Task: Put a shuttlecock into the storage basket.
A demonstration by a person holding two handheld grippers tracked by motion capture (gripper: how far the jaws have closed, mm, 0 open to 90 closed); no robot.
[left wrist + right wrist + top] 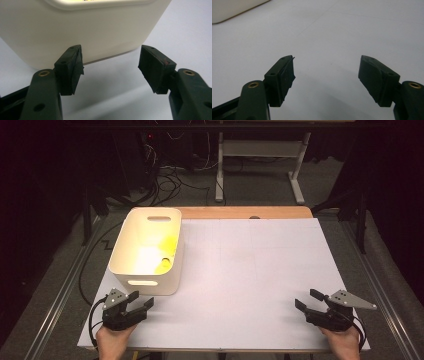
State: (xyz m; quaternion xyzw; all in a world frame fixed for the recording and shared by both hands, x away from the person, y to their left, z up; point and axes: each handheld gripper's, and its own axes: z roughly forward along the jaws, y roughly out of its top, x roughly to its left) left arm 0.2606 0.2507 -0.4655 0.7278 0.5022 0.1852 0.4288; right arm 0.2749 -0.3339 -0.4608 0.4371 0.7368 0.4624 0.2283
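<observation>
We hold our left gripper (141,301) spread and empty just short of the white bin (146,249) at the worktop's (250,270) left; right gripper (308,300) likewise spread. The bin looks light, stiff, slick: best grasped by rim or handle slot (141,282).

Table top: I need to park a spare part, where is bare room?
The white sheet lies bare from the white bin across to the right gripper. It is tight only where the left gripper sits close to the bin's near wall.
</observation>
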